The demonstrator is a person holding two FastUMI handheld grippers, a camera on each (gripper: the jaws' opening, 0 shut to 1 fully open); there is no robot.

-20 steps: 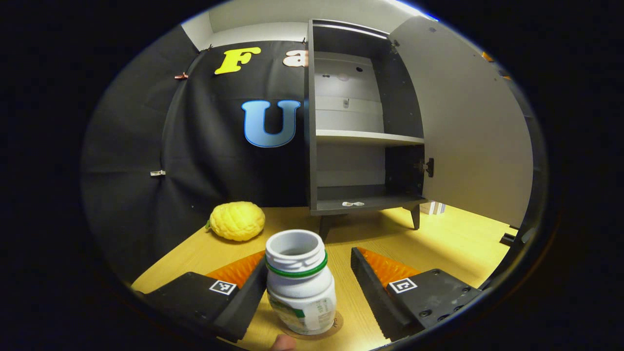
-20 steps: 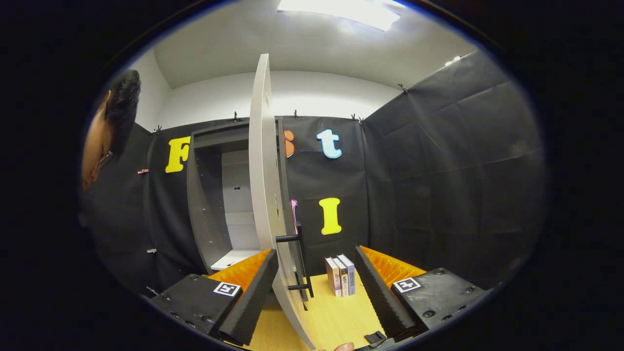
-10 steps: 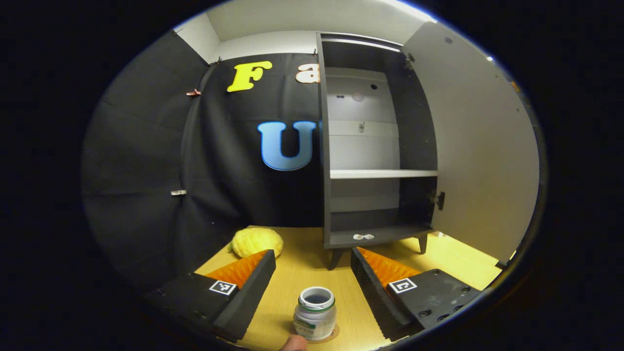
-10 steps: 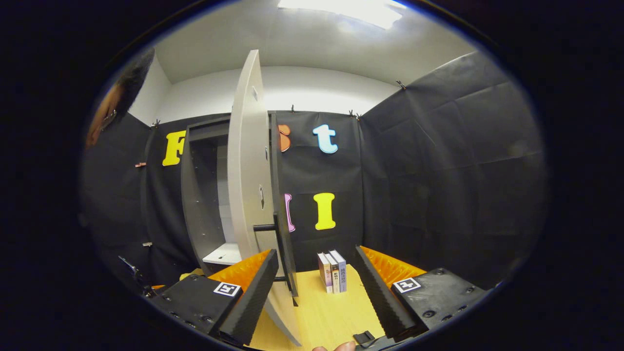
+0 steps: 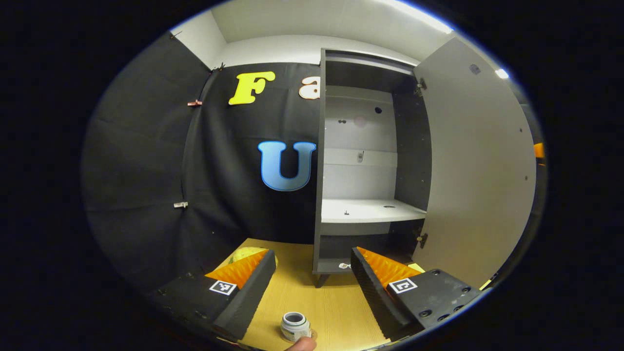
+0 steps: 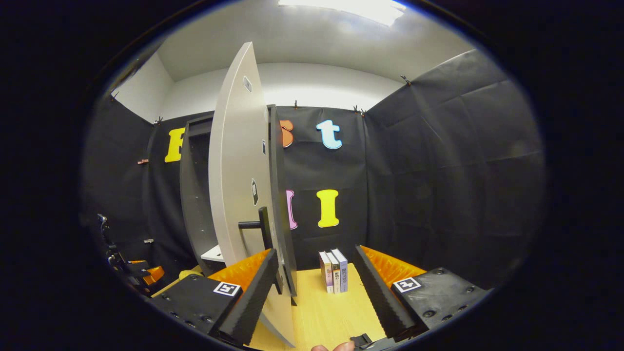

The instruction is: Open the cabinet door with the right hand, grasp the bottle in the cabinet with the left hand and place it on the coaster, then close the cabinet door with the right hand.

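The white bottle [image 5: 295,325] with a green ring stands upright and uncapped on the round coaster [image 5: 313,335], on the wooden table far below my left gripper [image 5: 312,252]. That gripper is open and holds nothing. The dark cabinet [image 5: 360,170] stands open ahead, its pale door [image 5: 475,165] swung out to the right. In the right gripper view the door [image 6: 239,195] is seen nearly edge-on, with its black handle [image 6: 261,225] just above my left finger. My right gripper [image 6: 316,249] is open and the door edge lies left of its gap.
A bumpy yellow fruit [image 5: 243,253] lies on the table left of the cabinet, half hidden by my finger. Three books [image 6: 334,270] stand upright on the table [image 6: 321,312] against the booth wall. The other gripper [image 6: 131,270] shows low at the far left.
My left gripper has lifted up and away from the bottle, which stays on the coaster. In the right gripper view the door and handle have shifted left, out of the finger gap.
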